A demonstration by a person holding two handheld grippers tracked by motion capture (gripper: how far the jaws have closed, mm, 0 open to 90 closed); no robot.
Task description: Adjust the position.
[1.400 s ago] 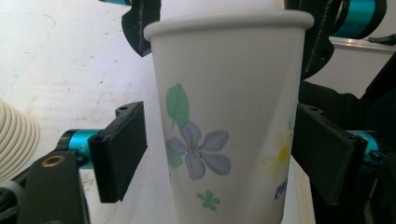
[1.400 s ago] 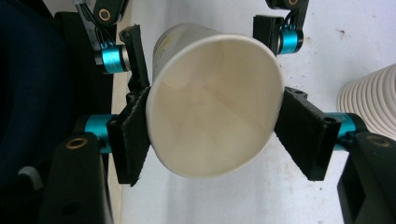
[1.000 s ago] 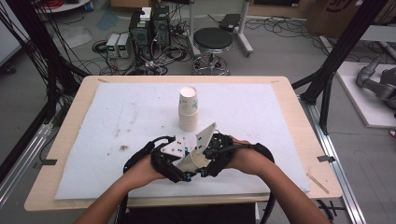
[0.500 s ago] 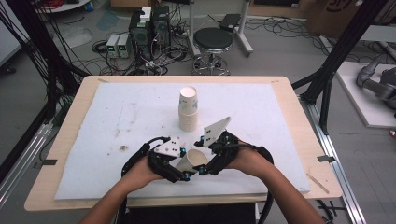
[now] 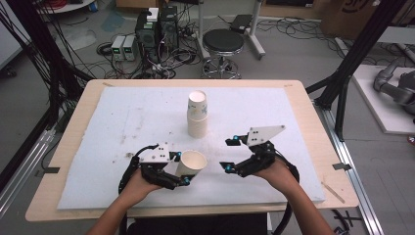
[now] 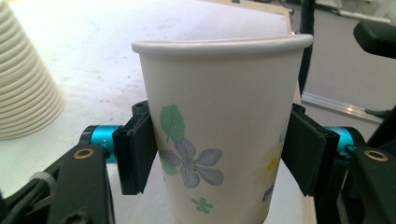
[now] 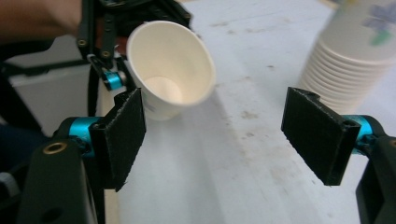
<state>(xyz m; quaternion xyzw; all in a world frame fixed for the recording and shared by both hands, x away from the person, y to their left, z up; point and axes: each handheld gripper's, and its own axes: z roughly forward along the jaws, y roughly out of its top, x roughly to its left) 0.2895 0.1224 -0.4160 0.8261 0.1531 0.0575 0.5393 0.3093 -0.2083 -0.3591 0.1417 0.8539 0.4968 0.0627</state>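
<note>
Since prev frames, right gripper (image 5: pixel 229 154) has let go and pulled away to the right, jaws just opened, nothing between them. Left gripper (image 5: pixel 182 169) holds the white flower-print paper cup (image 5: pixel 192 163) at mid-wall, tilted, low over white foam surface (image 5: pixel 98 147), near the paper cup stack (image 5: pixel 197 113); its jaws eased open slightly. Cup looks light, thin-walled, crushable: grip gently mid-body, not the rim.

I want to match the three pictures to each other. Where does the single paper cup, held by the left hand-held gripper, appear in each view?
High view: the single paper cup is low and left of centre, at the left hand-held gripper.
Left gripper view: the cup is in the centre, upright between the pads.
Right gripper view: the cup is at the upper left, its mouth toward the camera.
Shared landmark: the stack of cups.
</note>
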